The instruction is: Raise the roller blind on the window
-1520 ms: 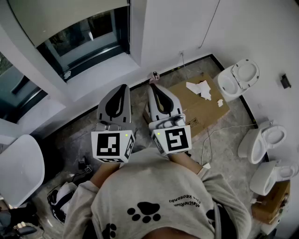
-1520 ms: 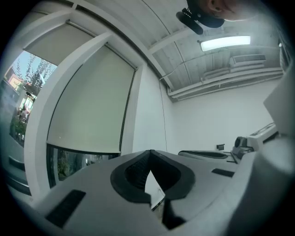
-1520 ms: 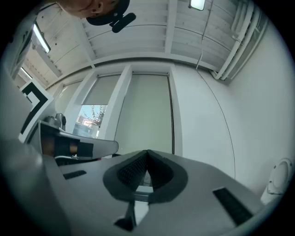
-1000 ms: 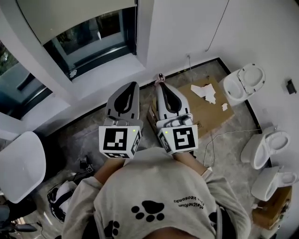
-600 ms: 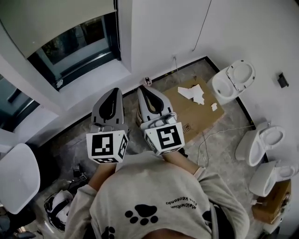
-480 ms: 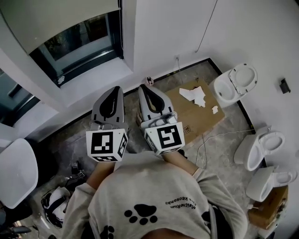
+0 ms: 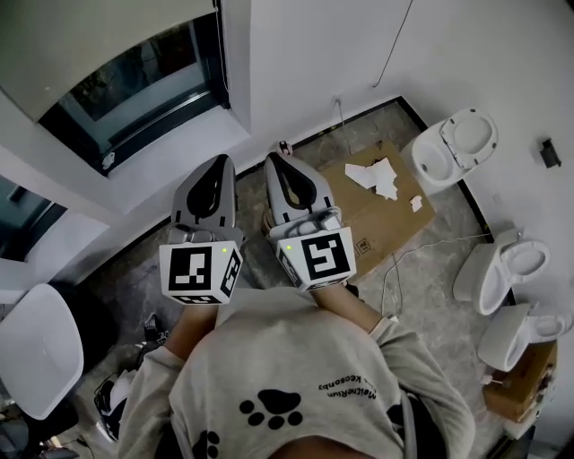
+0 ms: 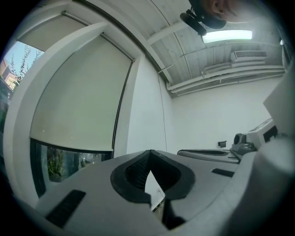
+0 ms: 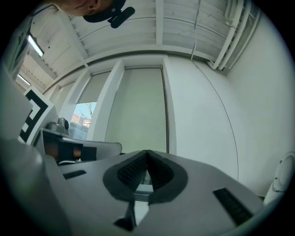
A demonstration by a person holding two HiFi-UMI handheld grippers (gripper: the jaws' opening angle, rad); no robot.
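Observation:
The beige roller blind point(image 7: 99, 27) covers the upper part of the window at the head view's top left; dark glass shows below its bottom bar. It fills the left of the left gripper view as the blind point(image 8: 78, 97), and stands straight ahead in the right gripper view as the blind point(image 9: 138, 110). A dark cord point(image 8: 120, 101) runs down the blind's right edge. My left gripper point(image 7: 218, 161) and right gripper point(image 7: 272, 159) are held side by side, level, pointing at the wall below the window. Both are shut with nothing held: left gripper point(image 8: 150, 152), right gripper point(image 9: 147, 152).
A white windowsill point(image 7: 170, 152) juts out under the window. A flat cardboard sheet point(image 7: 377, 215) lies on the floor at the right. Three white toilets point(image 7: 453, 148), point(image 7: 502, 269), point(image 7: 525, 332) line the right wall. A white seat point(image 7: 40, 345) is at the left. A thin cable point(image 7: 395, 45) hangs down the wall.
Both grippers have moved a little together, still side by side and shut. The head camera has shifted, so the window now sits further toward the upper left.

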